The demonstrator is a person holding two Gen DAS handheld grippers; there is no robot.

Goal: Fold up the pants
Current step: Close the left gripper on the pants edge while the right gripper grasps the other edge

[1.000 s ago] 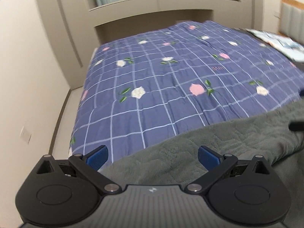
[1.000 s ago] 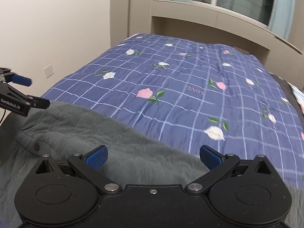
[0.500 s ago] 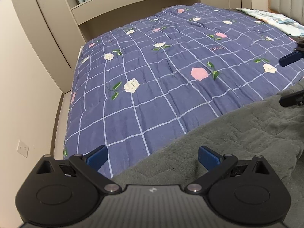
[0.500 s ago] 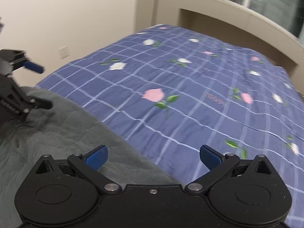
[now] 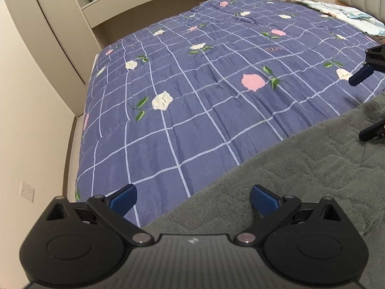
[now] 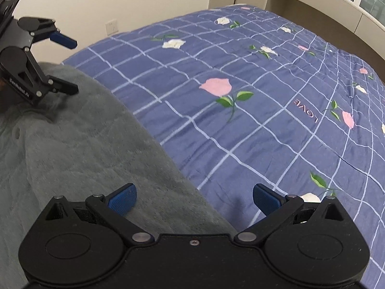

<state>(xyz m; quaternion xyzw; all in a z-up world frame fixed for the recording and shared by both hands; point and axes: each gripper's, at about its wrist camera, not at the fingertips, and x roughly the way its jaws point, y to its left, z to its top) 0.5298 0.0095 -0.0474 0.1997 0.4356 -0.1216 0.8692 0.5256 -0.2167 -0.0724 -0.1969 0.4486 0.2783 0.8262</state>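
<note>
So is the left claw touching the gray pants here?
Cannot tell. Right wrist view shows the open left claw with its lower finger right at the pants; no clear gap or contact.

The left gripper (image 5: 193, 198) hung with its 2 blue-padded fingers (image 5: 124, 197) spread wide over the near edge of the bed (image 5: 192, 84). Grey quilted pants (image 5: 300, 173) covered the bed's near right corner, lying on a blue checked bedspread (image 5: 182, 120) with pink and white flowers. The right gripper (image 5: 361, 106) entered at the right edge, jaws apart, lower finger touching the pants.
</note>
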